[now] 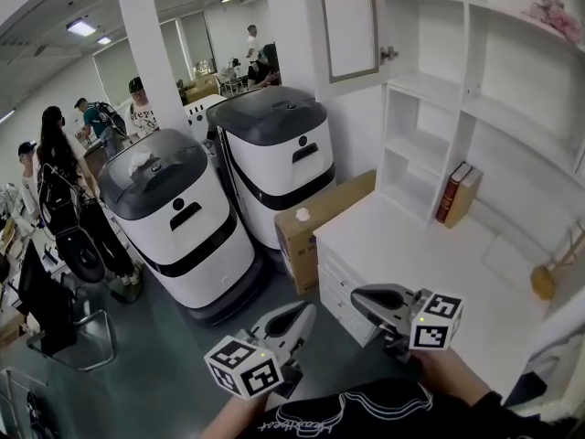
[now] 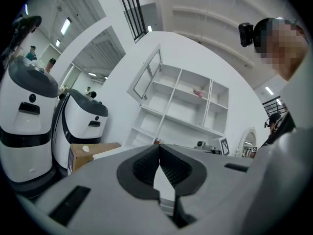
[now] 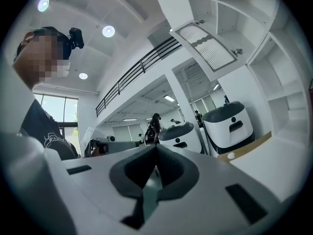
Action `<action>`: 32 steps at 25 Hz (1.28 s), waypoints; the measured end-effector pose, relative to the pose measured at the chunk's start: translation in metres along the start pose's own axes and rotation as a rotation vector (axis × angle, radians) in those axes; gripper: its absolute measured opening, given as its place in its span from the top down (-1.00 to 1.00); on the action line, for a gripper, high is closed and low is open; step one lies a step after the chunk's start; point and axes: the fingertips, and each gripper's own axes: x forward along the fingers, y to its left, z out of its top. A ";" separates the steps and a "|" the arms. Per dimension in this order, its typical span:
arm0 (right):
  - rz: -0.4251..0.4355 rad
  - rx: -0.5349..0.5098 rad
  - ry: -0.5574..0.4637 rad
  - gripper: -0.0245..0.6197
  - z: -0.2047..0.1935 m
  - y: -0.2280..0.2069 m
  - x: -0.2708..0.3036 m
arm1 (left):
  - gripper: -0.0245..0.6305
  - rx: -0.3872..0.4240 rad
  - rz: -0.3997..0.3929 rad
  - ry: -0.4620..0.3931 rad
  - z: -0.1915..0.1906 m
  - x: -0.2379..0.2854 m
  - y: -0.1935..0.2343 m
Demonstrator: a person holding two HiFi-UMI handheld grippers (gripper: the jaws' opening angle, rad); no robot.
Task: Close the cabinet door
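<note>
The white cabinet door [image 1: 347, 21] stands open at the top of the white shelving unit [image 1: 457, 80], its small knob facing the shelves. It also shows swung out in the left gripper view [image 2: 146, 75] and overhead in the right gripper view [image 3: 205, 45]. My left gripper [image 1: 306, 312] is low at the centre, shut and empty, well below and short of the door. My right gripper [image 1: 358, 296] is beside it over the counter's near corner, also shut with nothing in it. In both gripper views the jaws meet at the tips [image 2: 159, 148] [image 3: 156, 148].
Two white-and-grey machines [image 1: 174, 218] [image 1: 279, 154] stand on the floor to the left. A cardboard box [image 1: 320, 218] leans against the white counter [image 1: 411, 245]. Books [image 1: 457, 193] stand in a lower shelf. Several people [image 1: 55, 172] stand at far left.
</note>
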 end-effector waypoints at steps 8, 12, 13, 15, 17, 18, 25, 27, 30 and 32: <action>-0.024 -0.040 -0.028 0.90 0.018 -0.022 0.009 | 0.91 0.029 -0.071 0.006 0.008 0.025 0.011; -0.051 -0.039 -0.020 0.90 0.015 -0.039 0.025 | 0.91 0.013 -0.098 0.013 0.011 0.034 0.032; -0.053 -0.041 -0.016 0.90 0.017 -0.044 0.031 | 0.91 0.011 -0.100 0.014 0.014 0.037 0.039; -0.068 -0.045 -0.021 0.90 0.024 -0.055 0.042 | 0.91 0.010 -0.116 0.022 0.021 0.045 0.052; -0.096 -0.043 -0.034 0.90 0.030 -0.066 0.051 | 0.91 0.007 -0.143 0.037 0.029 0.056 0.066; -0.109 -0.041 -0.038 0.90 0.033 -0.073 0.056 | 0.91 0.004 -0.158 0.043 0.033 0.061 0.074; -0.219 -0.012 -0.061 0.90 0.050 -0.136 0.099 | 0.91 -0.018 -0.279 0.081 0.065 0.108 0.137; -0.254 -0.010 -0.073 0.90 0.061 -0.152 0.112 | 0.91 -0.032 -0.319 0.085 0.081 0.123 0.156; -0.319 -0.027 -0.089 0.90 0.081 -0.175 0.125 | 0.91 -0.048 -0.365 0.086 0.109 0.150 0.183; -0.373 -0.042 -0.109 0.90 0.097 -0.189 0.128 | 0.91 -0.032 -0.407 0.086 0.126 0.168 0.196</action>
